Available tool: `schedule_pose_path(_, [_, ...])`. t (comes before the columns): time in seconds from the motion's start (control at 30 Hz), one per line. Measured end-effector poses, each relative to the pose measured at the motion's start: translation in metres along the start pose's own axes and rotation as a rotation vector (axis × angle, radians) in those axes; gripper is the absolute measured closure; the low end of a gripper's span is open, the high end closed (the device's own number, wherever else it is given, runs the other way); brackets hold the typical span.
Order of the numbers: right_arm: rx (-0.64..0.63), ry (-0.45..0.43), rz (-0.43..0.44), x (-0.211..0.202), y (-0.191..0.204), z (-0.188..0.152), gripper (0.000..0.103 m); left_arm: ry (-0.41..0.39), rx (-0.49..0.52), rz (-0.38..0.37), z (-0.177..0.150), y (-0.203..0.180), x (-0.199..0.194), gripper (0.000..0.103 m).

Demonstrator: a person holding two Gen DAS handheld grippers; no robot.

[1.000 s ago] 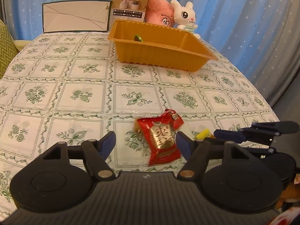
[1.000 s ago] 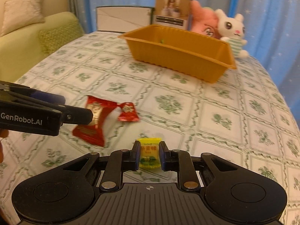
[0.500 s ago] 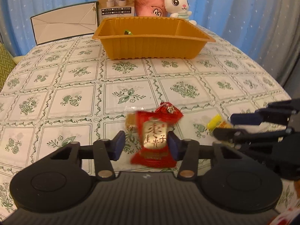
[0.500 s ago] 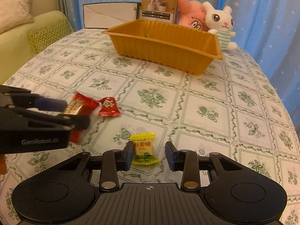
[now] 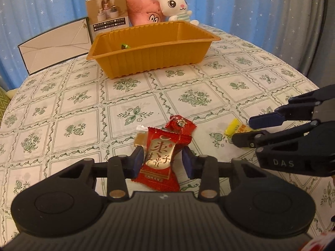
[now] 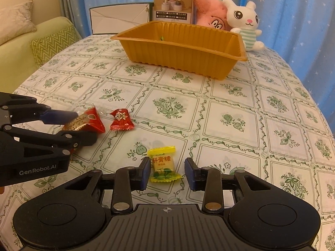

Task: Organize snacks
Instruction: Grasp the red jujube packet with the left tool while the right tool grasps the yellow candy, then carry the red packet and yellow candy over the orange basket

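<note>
Left wrist view: left gripper (image 5: 162,162) jaws flank the large red snack packet (image 5: 160,159), pads close but contact unclear, near the orange tray (image 5: 150,52) on the desk (image 5: 62,104). Right gripper (image 6: 167,172) jaws stand apart around the yellow candy (image 6: 164,165), without contact. A small red candy (image 6: 121,119) lies nearer the tray.

Your left tongs (image 5: 162,162) and right tongs (image 6: 168,174) look alike: matte black plastic, a ribbed central housing with a small crosshair mark, and a round disc on each side. Black linkage arms carry brass-coloured pivot pins and smaller silver screws. The fingertips (image 6: 145,172) wear dark blue pads. Seen side-on, your left tongs read "GenRobot.AI" in white, your right tongs "DAS".
</note>
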State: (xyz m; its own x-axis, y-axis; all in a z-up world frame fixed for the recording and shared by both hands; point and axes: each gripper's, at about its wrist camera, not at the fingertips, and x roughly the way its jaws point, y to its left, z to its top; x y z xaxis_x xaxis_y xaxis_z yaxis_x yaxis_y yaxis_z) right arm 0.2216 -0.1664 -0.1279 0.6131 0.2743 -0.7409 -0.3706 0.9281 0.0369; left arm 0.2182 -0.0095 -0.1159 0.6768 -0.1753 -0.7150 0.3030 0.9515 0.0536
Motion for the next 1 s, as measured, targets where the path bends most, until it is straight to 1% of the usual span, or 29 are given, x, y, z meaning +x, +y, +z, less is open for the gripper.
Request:
schedule_pose_path(0.03, [0.002, -0.002, 0.0, 0.0, 0.0, 0.0, 0.066, -0.001, 0.002, -0.005, 0.0, 0.0, 0.0, 0.067])
schedule_pose_path(0.07, [0.004, -0.002, 0.001, 0.0, 0.0, 0.0, 0.071, -0.003, 0.005, -0.007, 0.001, 0.0, 0.0, 0.067])
schedule_pose_path(0.1, [0.005, -0.001, 0.011, 0.0, 0.001, 0.001, 0.08, -0.004, 0.008, -0.008, 0.001, 0.0, 0.001, 0.067])
schedule_pose_path(0.13, [0.002, 0.0, 0.013, 0.0, 0.002, 0.001, 0.081, -0.005, 0.01, -0.011, 0.002, 0.0, 0.001, 0.067])
schedule_pose_path(0.23, [-0.013, 0.003, 0.002, 0.0, 0.005, 0.002, 0.082, 0.002, 0.011, -0.02, 0.003, 0.001, 0.002, 0.069])
schedule_pose_path(0.33, [0.0, 0.006, 0.005, 0.0, 0.004, 0.002, 0.082, 0.026, 0.013, -0.03, 0.002, 0.004, 0.006, 0.071])
schedule_pose_path(0.4, [0.005, 0.006, 0.004, 0.001, 0.003, 0.002, 0.082, 0.036, 0.024, -0.031, 0.002, 0.004, 0.008, 0.075])
schedule_pose_path(0.47, [0.006, 0.006, 0.003, 0.001, 0.004, 0.002, 0.082, 0.038, 0.043, -0.03, 0.001, 0.002, 0.008, 0.076])
schedule_pose_path(0.6, [0.026, 0.004, 0.0, 0.0, 0.001, 0.003, 0.082, 0.036, 0.039, -0.038, 0.002, 0.001, 0.005, 0.079])
schedule_pose_path(0.7, [0.051, -0.013, -0.006, -0.004, -0.002, 0.005, 0.082, 0.023, 0.016, -0.04, 0.004, 0.001, 0.002, 0.079])
schedule_pose_path(0.93, [0.118, -0.085, -0.009, -0.021, -0.01, 0.015, 0.082, -0.003, -0.049, -0.03, 0.013, 0.006, -0.006, 0.079])
schedule_pose_path(1.0, [0.135, -0.097, -0.008, -0.024, -0.012, 0.017, 0.082, -0.009, -0.069, -0.038, 0.017, 0.009, -0.007, 0.079])
